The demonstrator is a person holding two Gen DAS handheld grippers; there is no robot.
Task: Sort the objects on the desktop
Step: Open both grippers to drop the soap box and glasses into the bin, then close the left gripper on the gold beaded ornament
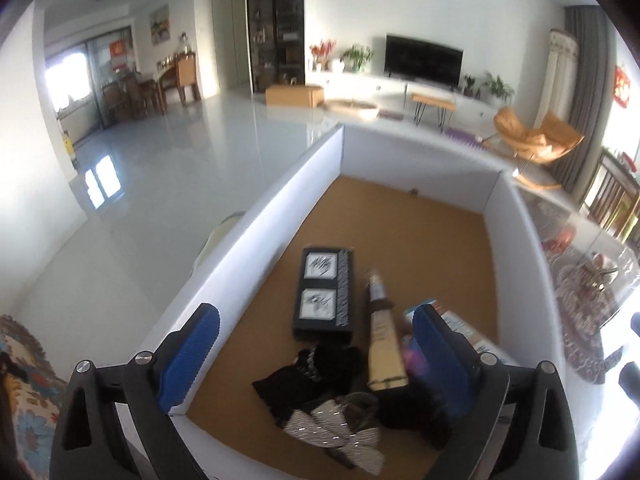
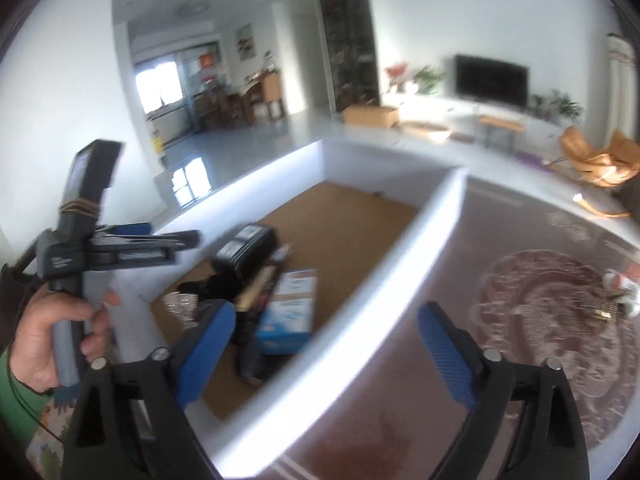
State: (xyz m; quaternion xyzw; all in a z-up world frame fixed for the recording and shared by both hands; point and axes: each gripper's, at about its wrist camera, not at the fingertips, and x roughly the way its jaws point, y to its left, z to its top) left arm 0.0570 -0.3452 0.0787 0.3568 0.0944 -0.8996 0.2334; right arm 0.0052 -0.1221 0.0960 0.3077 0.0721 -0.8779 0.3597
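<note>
— Can any lettering be made out?
— None. The black box (image 1: 324, 292) bears two white panels with scrawl and a strip of fine print, too small to read. The blue carton (image 2: 290, 312) has blurred print. The red wall hanging (image 1: 621, 86) is blurred too.

Black box (image 1: 325, 292) lies in tray (image 1: 256, 240), tube (image 1: 384, 344) right.

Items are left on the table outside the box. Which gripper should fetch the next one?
Probably the right gripper: it is open, over the box wall beside the items on the table. The left gripper hangs open over the box.
</note>
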